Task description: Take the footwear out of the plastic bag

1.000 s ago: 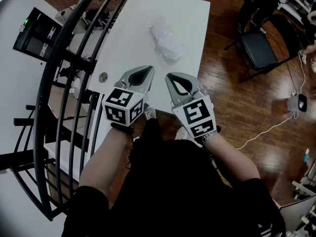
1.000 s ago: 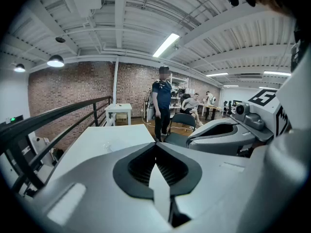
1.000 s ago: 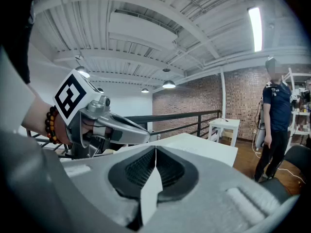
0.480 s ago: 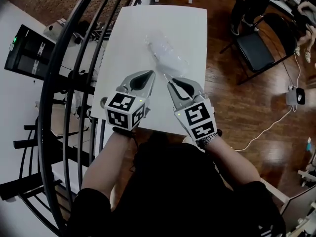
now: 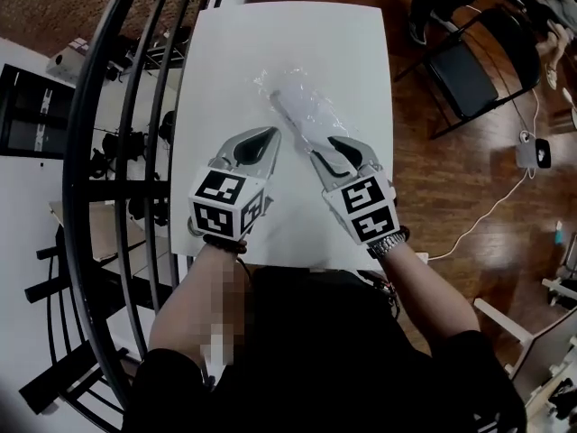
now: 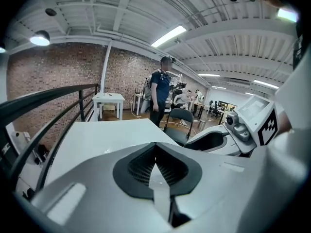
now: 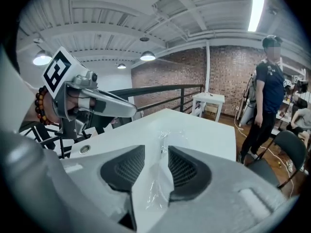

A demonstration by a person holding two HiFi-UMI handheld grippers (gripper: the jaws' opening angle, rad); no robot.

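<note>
The right hand-held gripper has its jaws opening. The near end of the plastic bag shows in the gap between them, but the pads do not press on it. The left hand-held gripper is closed on nothing, just beside the bag, above the table. The bag lies mid-table with the pale footwear inside. The film looks thin, crinkly and slippery, and the contents look light and soft. A pinch on loose film at one end, well clear of the footwear, would likely hold best.
</note>
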